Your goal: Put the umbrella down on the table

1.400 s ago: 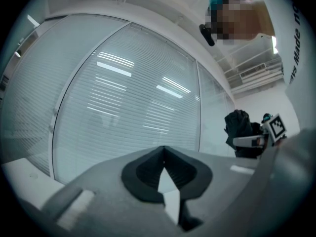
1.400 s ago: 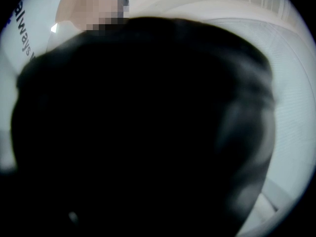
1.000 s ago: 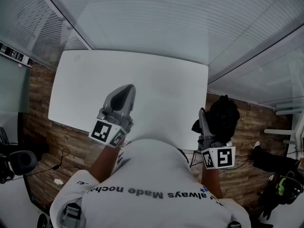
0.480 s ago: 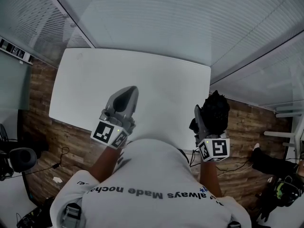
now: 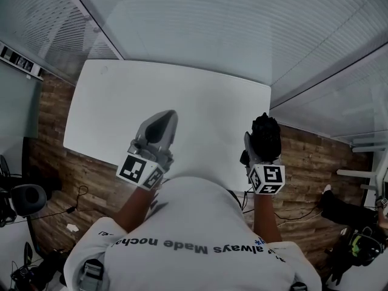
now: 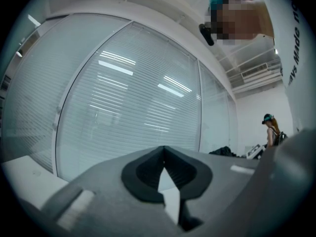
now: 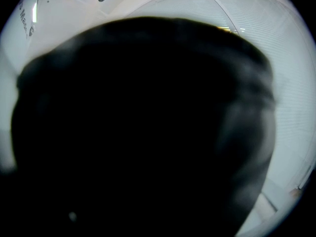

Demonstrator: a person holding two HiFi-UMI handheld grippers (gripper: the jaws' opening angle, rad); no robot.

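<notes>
Black umbrella (image 5: 265,133) gripped by right gripper (image 5: 259,145), jaws partway apart round the bundle, at table (image 5: 200,96) rim, 3 o'clock | left gripper (image 5: 162,121) closed, empty, 6 o'clock | risk: letting go this near the rim = slides off, lol

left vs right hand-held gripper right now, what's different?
Load: the left hand-held gripper is empty, its jaws shut tip to tip; the right hand-held gripper is clamped on the black umbrella.
Place: the left is over the white table; the right is at the table's right edge.
Both point away from the person and carry marker cubes.
</notes>
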